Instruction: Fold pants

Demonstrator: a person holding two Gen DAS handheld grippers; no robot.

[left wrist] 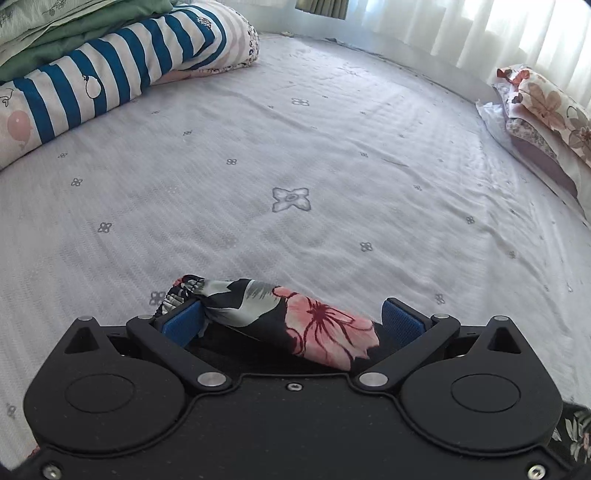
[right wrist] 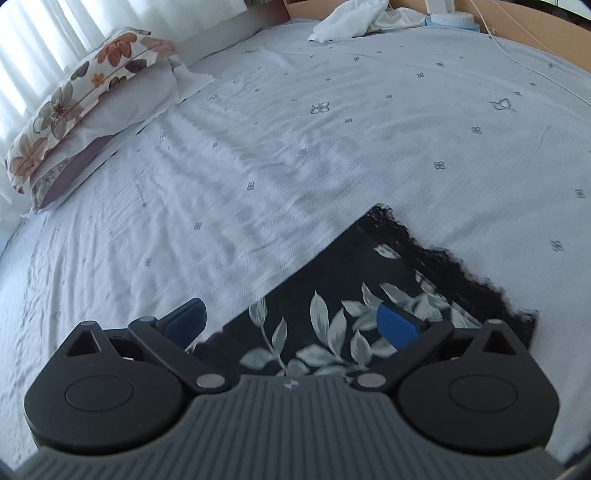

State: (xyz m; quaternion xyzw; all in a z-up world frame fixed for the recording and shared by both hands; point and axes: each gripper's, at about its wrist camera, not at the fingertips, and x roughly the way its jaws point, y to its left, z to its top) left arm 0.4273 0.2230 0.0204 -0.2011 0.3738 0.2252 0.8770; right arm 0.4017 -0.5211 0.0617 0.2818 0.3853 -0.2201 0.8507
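The pants [left wrist: 295, 325] are black with grey-green leaves and a large pink flower veined in dark red. The bedsheet [left wrist: 332, 166] is pale lilac-grey, dotted with small grey four-petal motifs. A folded quilt [left wrist: 110, 74] carries blue and white stripes. The pillow [right wrist: 74, 103] is cream with orange and brown flowers. Both grippers' fingers [right wrist: 397, 326] are blue on black bodies.

home bedroom | bed sheet [left wrist: 295, 147] | pillow [right wrist: 74, 107] | curtains [left wrist: 517, 29]

We look low along each gripper's fingers, close over the bedsheet [left wrist: 332, 155]. Our left view faces the striped quilt [left wrist: 110, 74] and curtains; our right faces the headboard. Both share the floral pillow [right wrist: 77, 99] (by the window).
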